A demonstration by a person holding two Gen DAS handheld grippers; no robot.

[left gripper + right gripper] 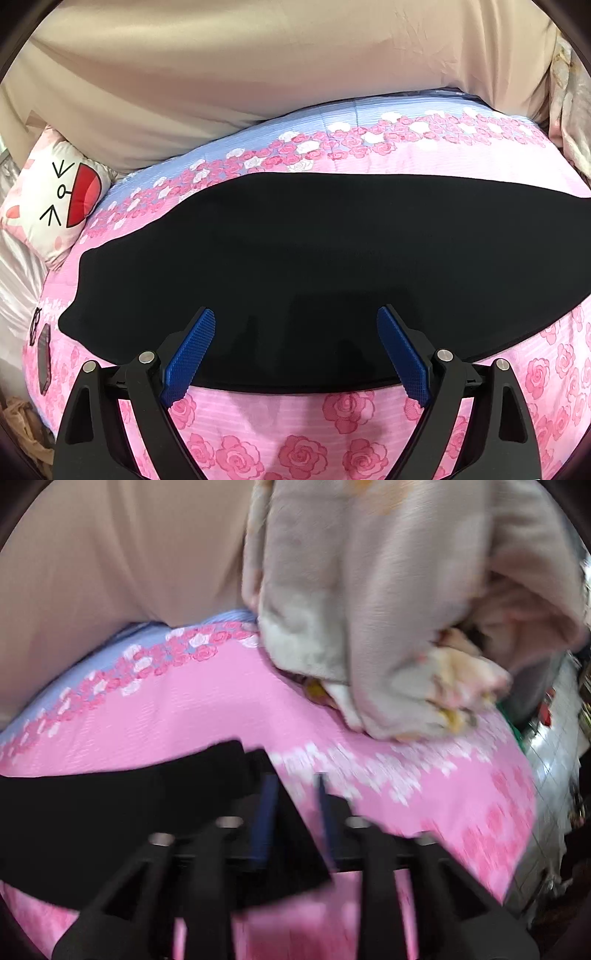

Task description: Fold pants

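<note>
The jaws of the left gripper (295,321) are spread wide and nothing is held between them; the blue pads (190,354) are seen above the near edge of the pants (295,258), and whether that edge is touched cannot be told. The jaws of the right gripper (293,786) are parted by a narrow gap, and no cloth is seen pinched between the pads (264,812), though that view is blurred. The pants are black and are laid flat as a long, smooth band across a pink sheet (295,424) printed with roses; a blue strip runs along the sheet's far side. In the right wrist view one end of the pants (110,812) is seen at the left and lower middle, with its corner lying under the right gripper. A pillow (55,195) with a drawn cartoon face is seen at the left of the sheet, well apart from the pants. A beige blanket (369,609) is heaped on the sheet's far right corner. A plain beige surface (258,66) is seen behind the sheet.
</note>
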